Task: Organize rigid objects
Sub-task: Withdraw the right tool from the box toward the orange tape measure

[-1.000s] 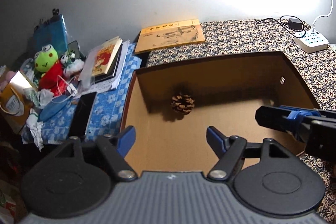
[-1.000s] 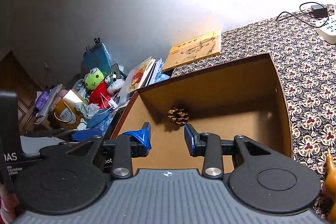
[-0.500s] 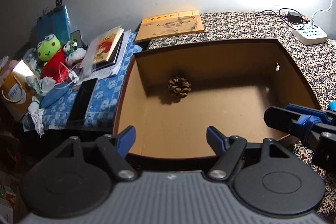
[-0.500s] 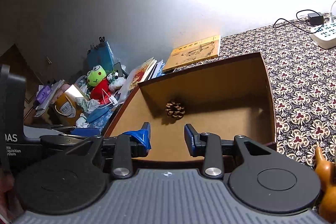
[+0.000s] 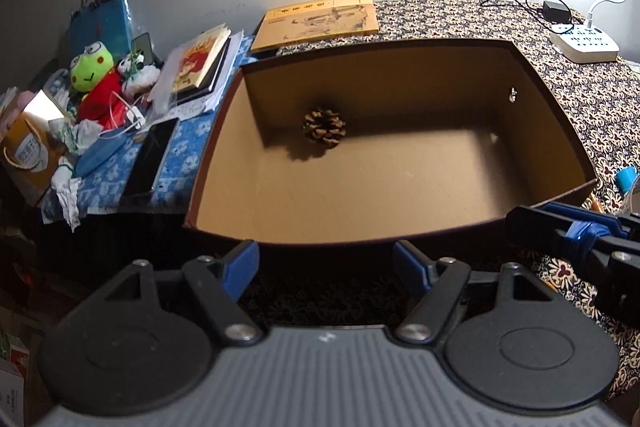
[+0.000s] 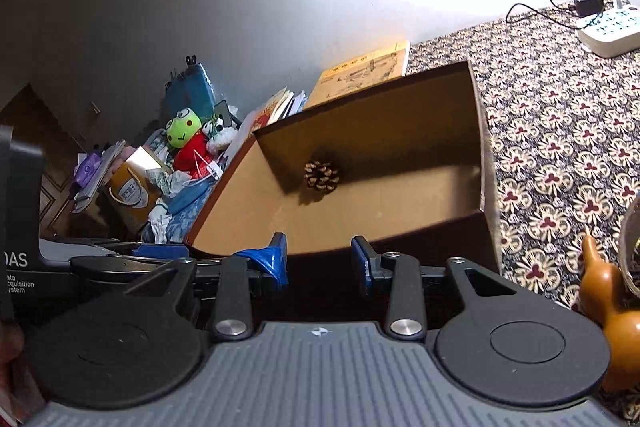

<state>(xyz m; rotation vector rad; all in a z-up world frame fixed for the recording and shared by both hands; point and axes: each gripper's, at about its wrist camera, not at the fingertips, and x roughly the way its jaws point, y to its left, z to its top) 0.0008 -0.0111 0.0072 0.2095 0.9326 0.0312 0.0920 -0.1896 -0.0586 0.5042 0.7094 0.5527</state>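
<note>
Fingers of the left gripper (image 5: 326, 269) stood wide apart with nothing between them, hovering just short of the near wall of the box (image 5: 280, 235). Fingers of the right gripper (image 6: 322, 263) were set at a narrower gap, also empty, at the same near wall; blue tape was wrapped on its left finger. The pine cone (image 5: 324, 128) lay inside the box on the floor, close to the far wall and toward the far-left corner, well apart from both pairs of fingers and ahead of them. The box sat on the patterned surface (image 6: 560, 131). A brown gourd-shaped object (image 6: 604, 291) stood on the surface outside the box, just right of the right gripper. A yellow book (image 5: 320, 21) lay beyond the box.
</note>
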